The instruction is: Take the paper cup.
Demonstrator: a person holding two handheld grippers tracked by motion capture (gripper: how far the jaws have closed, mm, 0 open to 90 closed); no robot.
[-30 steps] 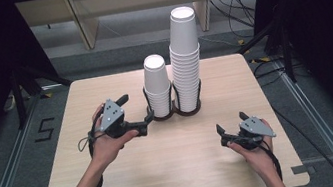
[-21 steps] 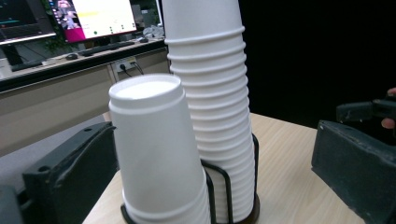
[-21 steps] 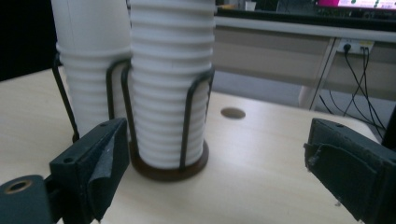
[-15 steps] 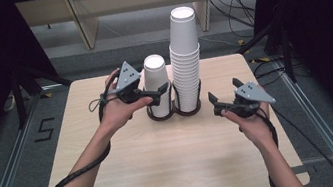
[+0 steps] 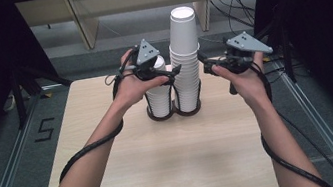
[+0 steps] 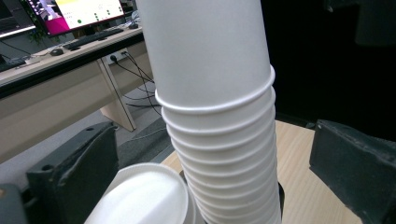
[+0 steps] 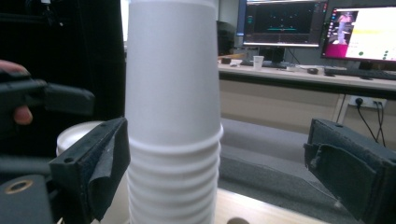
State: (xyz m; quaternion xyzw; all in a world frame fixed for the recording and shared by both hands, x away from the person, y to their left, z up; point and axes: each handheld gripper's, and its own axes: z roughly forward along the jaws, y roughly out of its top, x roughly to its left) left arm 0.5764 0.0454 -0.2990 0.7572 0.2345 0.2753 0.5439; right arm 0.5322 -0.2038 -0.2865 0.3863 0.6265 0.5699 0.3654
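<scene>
**High view: two grippers closing in on the tall cup stack**

High view is showing the tall stack (image 5: 184,60) of white paper cups standing in a black double-ring holder (image 5: 175,111) at the far middle of the table (image 5: 166,169), touching the short stack (image 5: 158,94) in the ring beside it. The left gripper (image 5: 171,72) is reaching across the top of the short stack toward the tall one, while the right gripper (image 5: 205,67) is approaching from the other side.

Both are standing wide open and holding nothing. In the left gripper view the tall stack (image 6: 219,116) is rising between the two jaws without touching either, with the short stack's top (image 6: 144,198) low beside it. In the right gripper view the same stack (image 7: 173,112) is sitting nearer one jaw than the other.

The step in hand is likely lifting cups off the tall stack. Doing it well is calling for centring the right gripper first, then closing gently just under a rim, so the thin wall is not being crushed. One gripper should probably be steadying the lower cups while the other is pulling straight up; a tilted pull is risking toppling the stack or dragging extra cups along.
</scene>
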